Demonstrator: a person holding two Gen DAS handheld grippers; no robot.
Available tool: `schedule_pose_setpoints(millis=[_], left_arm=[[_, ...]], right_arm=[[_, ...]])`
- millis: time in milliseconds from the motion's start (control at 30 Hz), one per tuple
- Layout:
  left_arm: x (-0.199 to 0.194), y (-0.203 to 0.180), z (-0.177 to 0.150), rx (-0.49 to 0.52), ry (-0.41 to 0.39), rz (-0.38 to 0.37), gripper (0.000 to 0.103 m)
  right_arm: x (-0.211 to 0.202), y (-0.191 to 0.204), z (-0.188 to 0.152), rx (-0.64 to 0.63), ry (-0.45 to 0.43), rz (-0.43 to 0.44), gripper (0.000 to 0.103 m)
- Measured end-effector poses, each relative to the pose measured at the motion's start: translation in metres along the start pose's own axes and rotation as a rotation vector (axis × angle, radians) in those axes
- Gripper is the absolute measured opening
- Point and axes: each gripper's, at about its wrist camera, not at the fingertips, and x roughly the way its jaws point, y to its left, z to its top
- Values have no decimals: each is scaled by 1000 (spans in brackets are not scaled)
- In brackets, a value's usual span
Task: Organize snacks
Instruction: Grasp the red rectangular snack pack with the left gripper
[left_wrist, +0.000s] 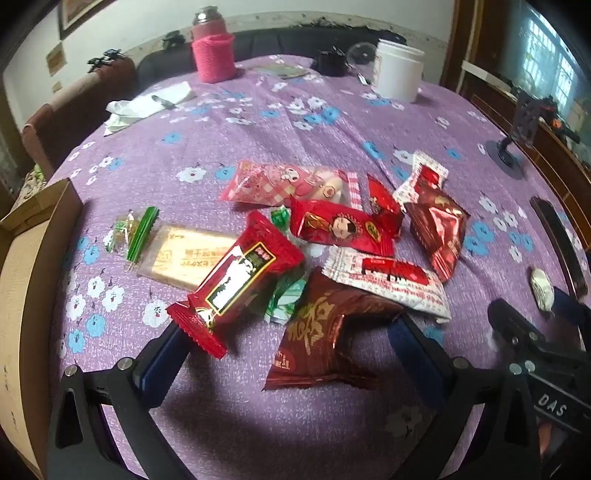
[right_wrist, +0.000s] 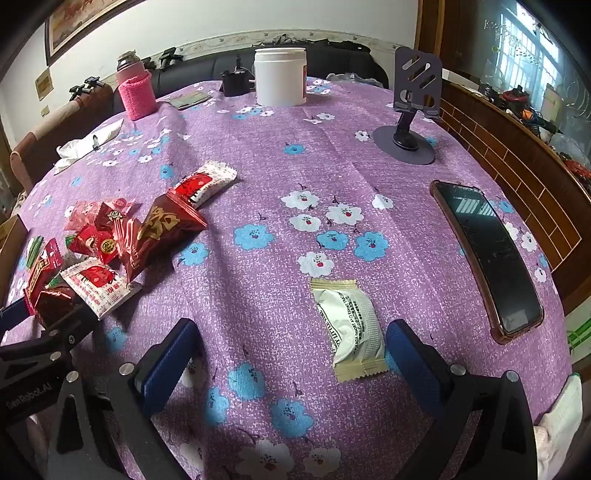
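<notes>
1. Snacks (left_wrist: 332, 251) are lying in a loose heap on the purple flowered tablecloth (left_wrist: 258, 140), many wrappers overlapping: a pink checked packet (left_wrist: 288, 184) at the far side, a red packet with a cartoon face (left_wrist: 340, 229) just in front of it, and a golden flat bar (left_wrist: 184, 254) to the left.
2. The left gripper (left_wrist: 288, 336) is hanging over the near edge of the heap with its blue-padded fingers spread wide. A bright red packet (left_wrist: 236, 284) is lying against the left finger (left_wrist: 162, 365), and a dark red packet with gold lettering (left_wrist: 325, 339) is lying between the fingers, its corner reaching the right finger; neither is being squeezed.
3. A small green-striped sweet (left_wrist: 133, 232) is lying apart at the heap's left, near a cardboard box (left_wrist: 26, 280) at the table's edge.
4. The right gripper (right_wrist: 291, 358) is hovering well to the right of the heap, its fingers also spread wide and gripping nothing.
5. A white packet with cream ends (right_wrist: 351, 328) is lying alone just inside the right finger (right_wrist: 413, 365); whether they are touching is unclear.
6. A phone (right_wrist: 487, 258) is lying screen-up further right, and a phone stand (right_wrist: 406, 140), a white jar (right_wrist: 280, 77) and a flask in a pink sleeve (right_wrist: 135, 92) are standing at the far side.
</notes>
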Motion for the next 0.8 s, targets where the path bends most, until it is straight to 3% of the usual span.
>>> schedule_pose_setpoints(millis=[233,300,400,500,567,667,733,800], left_arm=[[-13,0,-19,70,44,-66,103],[-26,11,-18,35,56,-123,99],[-56,32,-25,-24,-10,-182,95],[-89,58,-32,-55,-110,-148,96],[-102,77,-33,-68,-111,-126,96],[-122,118,-41,-122,-127,-119,96],[-128,146,-42,-185,-149,-126,96],[-134,169,-47,-244,-172,-131,89]], right_arm=[[1,2,1,1,26,-2,102],[2,2,2,-2,34,-2,102],[1,3,1,-3,39,-4,102],[0,3,-1,-12,41,0,102],[-2,3,-2,-41,52,3,102],[-21,5,-3,-81,30,-59,102],[-47,11,-4,-95,-47,-7,102],[-65,22,-3,-111,-87,78,102]])
